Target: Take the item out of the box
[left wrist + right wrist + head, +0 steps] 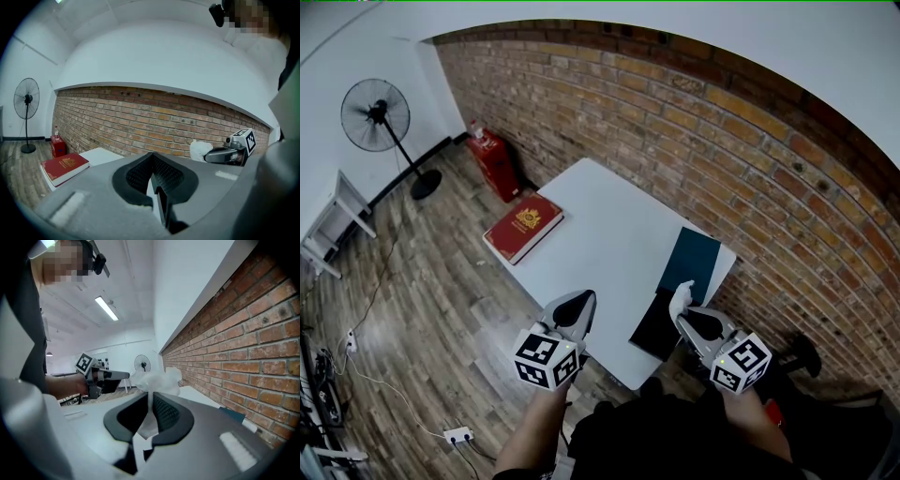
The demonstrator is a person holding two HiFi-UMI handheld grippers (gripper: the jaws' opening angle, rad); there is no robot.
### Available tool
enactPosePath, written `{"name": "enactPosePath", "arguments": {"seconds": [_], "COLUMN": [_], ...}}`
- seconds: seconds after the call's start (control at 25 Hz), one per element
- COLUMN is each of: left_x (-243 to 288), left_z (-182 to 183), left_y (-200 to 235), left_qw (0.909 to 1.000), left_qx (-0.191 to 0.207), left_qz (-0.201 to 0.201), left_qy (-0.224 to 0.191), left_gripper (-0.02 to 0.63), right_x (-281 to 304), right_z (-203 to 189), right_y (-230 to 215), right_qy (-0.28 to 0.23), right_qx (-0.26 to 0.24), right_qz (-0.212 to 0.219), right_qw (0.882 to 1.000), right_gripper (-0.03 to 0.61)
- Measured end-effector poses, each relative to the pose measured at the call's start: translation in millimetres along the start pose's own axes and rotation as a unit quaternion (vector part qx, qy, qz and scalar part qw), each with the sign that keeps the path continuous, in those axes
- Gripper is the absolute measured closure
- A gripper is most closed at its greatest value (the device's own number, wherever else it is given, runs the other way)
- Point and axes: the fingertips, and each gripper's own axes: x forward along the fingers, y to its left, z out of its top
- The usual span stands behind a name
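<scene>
Item half inside right tool

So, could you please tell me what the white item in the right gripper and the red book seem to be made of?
The white item: probably thin plastic film or tissue, crumpled and slightly see-through, pinched in the right gripper. The red book: hard cover, likely cloth or leatherette, smooth red with a gold emblem; exact material unclear.

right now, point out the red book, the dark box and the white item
red book (523, 228), head view, middle of its cover
dark box (691, 261), head view, its teal panel
white item (155, 379), right gripper view, crumpled top past the jaws
</scene>
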Motion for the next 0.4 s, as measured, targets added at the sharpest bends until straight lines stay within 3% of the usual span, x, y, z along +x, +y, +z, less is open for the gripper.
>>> {"name": "enactPosePath", "arguments": {"seconds": [0.4], "left_x": [3.3], "left_z": [3.9], "left_y": [-1.8], "left_qw": [1.0], "left_qx": [0.004], "left_qz": [0.002], "left_qy": [0.0], "left_gripper": [0.609], "right_x": [2.5], "right_z": [4.1], "right_y": [-2.2], "right_qy": [-0.005], "right_qx": [0.001], "right_qz": [0.011], "right_qw": [1.0], "right_gripper": [0.545]}}
